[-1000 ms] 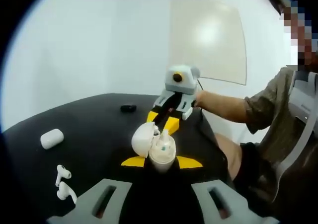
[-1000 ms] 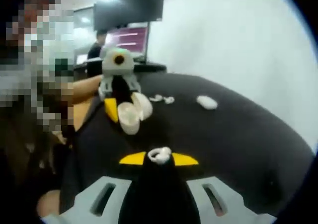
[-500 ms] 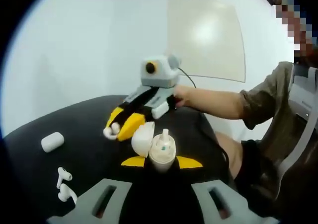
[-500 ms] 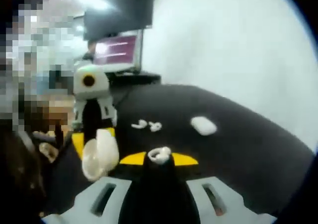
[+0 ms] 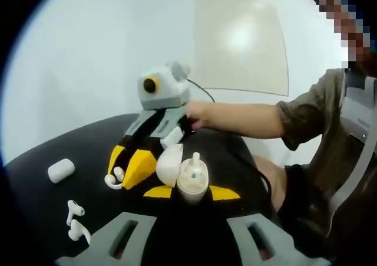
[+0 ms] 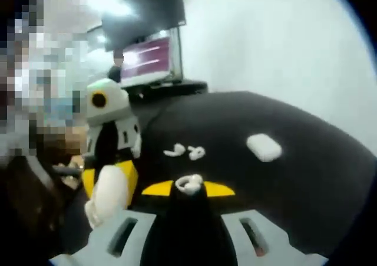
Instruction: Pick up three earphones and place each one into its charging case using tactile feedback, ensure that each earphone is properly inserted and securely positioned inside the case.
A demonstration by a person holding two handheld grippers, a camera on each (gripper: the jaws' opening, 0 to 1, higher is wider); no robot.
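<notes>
The left gripper (image 5: 193,190) was clenched on an open white case (image 5: 182,173), lid swung to the left, with one earphone stem (image 5: 195,159) standing up out of it. The right gripper (image 6: 188,186) grasped an earphone (image 6: 189,183) between its yellow tips; in the left gripper view it was just left of the case, above the black table (image 5: 70,145). Two more earphones (image 5: 75,219) lay together on the table near a closed white case (image 5: 61,170). A person's hand (image 5: 197,114) held the right gripper. A lit screen (image 6: 154,56) stood behind the table.
</notes>
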